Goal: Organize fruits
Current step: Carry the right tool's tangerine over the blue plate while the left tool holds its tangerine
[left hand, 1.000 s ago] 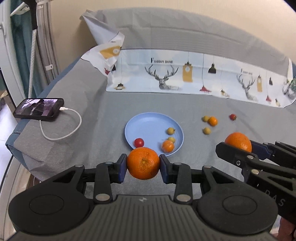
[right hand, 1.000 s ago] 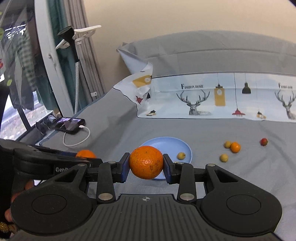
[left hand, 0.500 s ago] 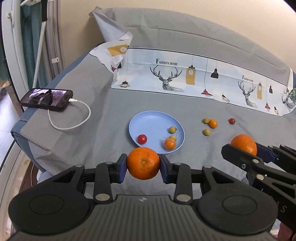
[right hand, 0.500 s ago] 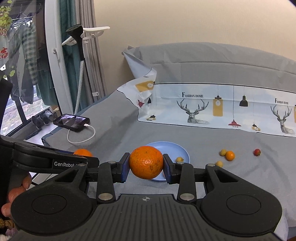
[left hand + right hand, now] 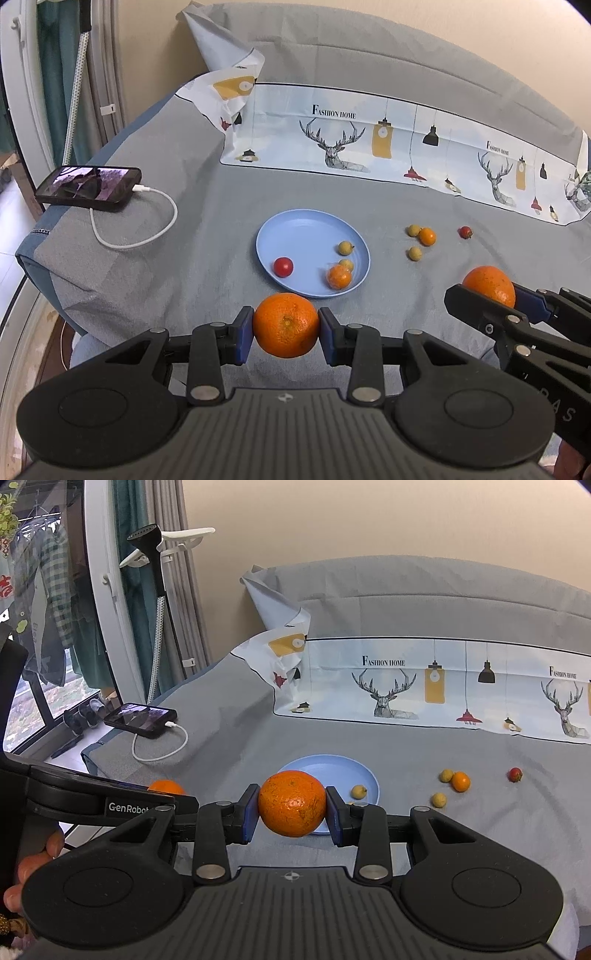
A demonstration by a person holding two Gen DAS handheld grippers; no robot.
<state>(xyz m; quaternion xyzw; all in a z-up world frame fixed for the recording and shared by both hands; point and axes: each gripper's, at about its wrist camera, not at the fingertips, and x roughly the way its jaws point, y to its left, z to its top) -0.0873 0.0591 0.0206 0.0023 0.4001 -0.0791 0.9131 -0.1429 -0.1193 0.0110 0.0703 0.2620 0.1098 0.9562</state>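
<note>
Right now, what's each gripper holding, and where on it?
Left gripper holds an orange, pads on its two opposite sides. Right gripper holds a second orange, clamped the same way across its middle.

The bed cover [image 5: 155, 206] looks like matt grey woven cloth; the blue plate [image 5: 295, 229] is smooth, faintly glossy plastic; the oranges [image 5: 286, 325] show dimpled, slightly shiny peel; the phone [image 5: 88, 182] has a glossy screen; the printed sheet [image 5: 369, 144] looks smooth and creased.
</note>
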